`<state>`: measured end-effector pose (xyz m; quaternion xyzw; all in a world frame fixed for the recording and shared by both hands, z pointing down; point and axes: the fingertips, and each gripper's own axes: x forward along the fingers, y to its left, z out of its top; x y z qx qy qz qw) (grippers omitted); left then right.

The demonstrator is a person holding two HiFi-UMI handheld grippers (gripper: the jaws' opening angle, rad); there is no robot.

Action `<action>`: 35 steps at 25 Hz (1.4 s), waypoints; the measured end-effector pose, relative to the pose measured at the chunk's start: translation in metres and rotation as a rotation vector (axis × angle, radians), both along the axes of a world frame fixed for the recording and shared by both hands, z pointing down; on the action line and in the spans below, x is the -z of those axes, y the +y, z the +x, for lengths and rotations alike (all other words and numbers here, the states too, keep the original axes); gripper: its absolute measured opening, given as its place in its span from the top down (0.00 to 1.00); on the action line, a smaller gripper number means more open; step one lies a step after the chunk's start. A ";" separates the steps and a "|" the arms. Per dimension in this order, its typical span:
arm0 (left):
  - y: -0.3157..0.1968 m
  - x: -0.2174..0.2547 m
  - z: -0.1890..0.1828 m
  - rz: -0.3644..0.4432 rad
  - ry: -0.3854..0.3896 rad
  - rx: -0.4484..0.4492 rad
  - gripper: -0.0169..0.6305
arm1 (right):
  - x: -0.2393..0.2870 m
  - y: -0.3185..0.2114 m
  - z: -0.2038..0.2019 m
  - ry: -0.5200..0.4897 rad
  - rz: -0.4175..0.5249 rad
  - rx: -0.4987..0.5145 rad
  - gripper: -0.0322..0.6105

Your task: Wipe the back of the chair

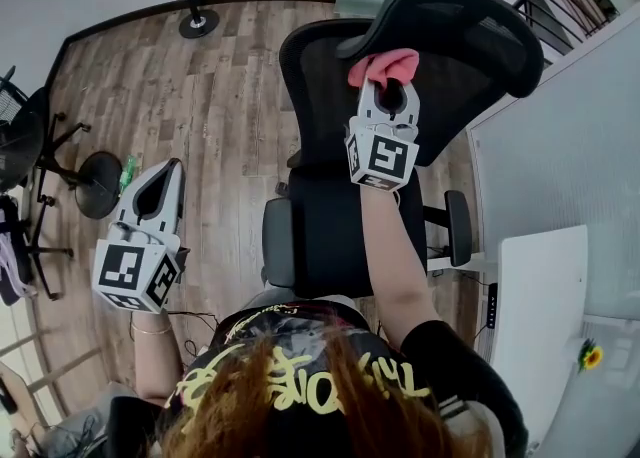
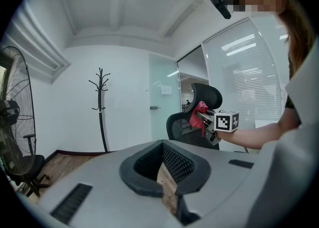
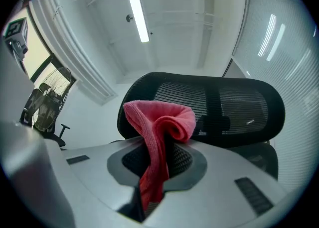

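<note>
Pink cloth: pinched in the right gripper, its folded top bulging out above the tips.
Right gripper jaws: closed onto the cloth, which runs down between the ribbed pads.
Cloth position: at the top of the black mesh chair back, just under the headrest; whether it presses the mesh cannot be told.
Right arm: stretched forward over the seat, gripper pointing at the chair back.
Left gripper: jaws brought together at the tips, nothing between them.
Left hand pose: held low at the person's left, over the wooden floor, well apart from the chair.
</note>
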<state>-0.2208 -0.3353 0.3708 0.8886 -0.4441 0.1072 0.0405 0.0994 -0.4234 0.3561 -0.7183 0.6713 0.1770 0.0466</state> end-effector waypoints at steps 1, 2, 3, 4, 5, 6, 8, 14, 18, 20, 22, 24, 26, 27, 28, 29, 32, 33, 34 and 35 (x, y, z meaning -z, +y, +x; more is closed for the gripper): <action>-0.001 0.000 -0.001 0.000 0.001 -0.005 0.98 | 0.000 0.000 -0.004 0.007 -0.001 0.003 0.86; -0.002 0.000 -0.002 0.000 0.002 -0.010 0.98 | 0.001 0.001 -0.008 0.012 -0.002 0.006 0.86; -0.002 0.001 -0.003 0.000 0.002 -0.015 0.98 | 0.001 0.001 -0.012 0.017 -0.003 0.009 0.86; -0.003 0.001 -0.004 0.000 0.002 -0.018 0.98 | 0.001 0.002 -0.016 0.022 -0.004 0.011 0.85; -0.003 0.001 -0.005 0.000 0.002 -0.021 0.98 | 0.002 0.003 -0.020 0.026 -0.005 0.014 0.86; -0.004 0.002 -0.007 0.001 0.003 -0.024 0.98 | 0.002 0.004 -0.023 0.029 -0.006 0.017 0.86; -0.005 0.002 -0.009 0.001 0.006 -0.031 0.98 | 0.003 0.006 -0.029 0.034 -0.009 0.019 0.86; -0.007 0.000 -0.013 0.003 0.017 -0.060 0.98 | 0.001 0.009 -0.046 0.020 -0.011 0.025 0.86; -0.006 -0.001 -0.010 0.001 0.022 -0.077 0.98 | 0.002 0.015 -0.053 0.015 -0.012 0.033 0.86; -0.005 0.001 -0.007 0.002 0.022 -0.080 0.98 | 0.004 0.017 -0.059 0.019 -0.011 0.058 0.86; -0.003 0.003 -0.002 0.004 0.025 -0.081 0.98 | 0.006 0.023 -0.066 0.026 -0.007 0.092 0.85; 0.002 0.007 0.006 0.009 0.028 -0.081 0.98 | 0.009 0.032 -0.071 0.039 0.003 0.130 0.86; 0.007 0.012 0.017 0.018 0.031 -0.078 0.98 | 0.016 0.043 -0.077 0.050 0.022 0.178 0.86; 0.010 0.014 0.022 0.023 0.033 -0.076 0.98 | 0.020 0.049 -0.079 0.055 0.029 0.204 0.86; 0.012 0.016 0.028 0.027 0.035 -0.075 0.98 | 0.023 0.056 -0.081 0.058 0.033 0.229 0.86; 0.015 0.018 0.034 0.031 0.040 -0.072 0.98 | 0.026 0.063 -0.082 0.059 0.036 0.253 0.86; 0.025 0.022 0.055 0.039 0.057 -0.062 0.98 | 0.032 0.088 -0.080 0.063 0.037 0.323 0.86; 0.030 0.023 0.062 0.040 0.061 -0.059 0.98 | 0.034 0.095 -0.077 0.063 0.032 0.344 0.86; 0.036 0.023 0.070 0.041 0.065 -0.056 0.98 | 0.035 0.103 -0.072 0.059 0.026 0.362 0.86; 0.042 0.024 0.079 0.043 0.068 -0.054 0.98 | 0.036 0.111 -0.066 0.054 0.019 0.378 0.86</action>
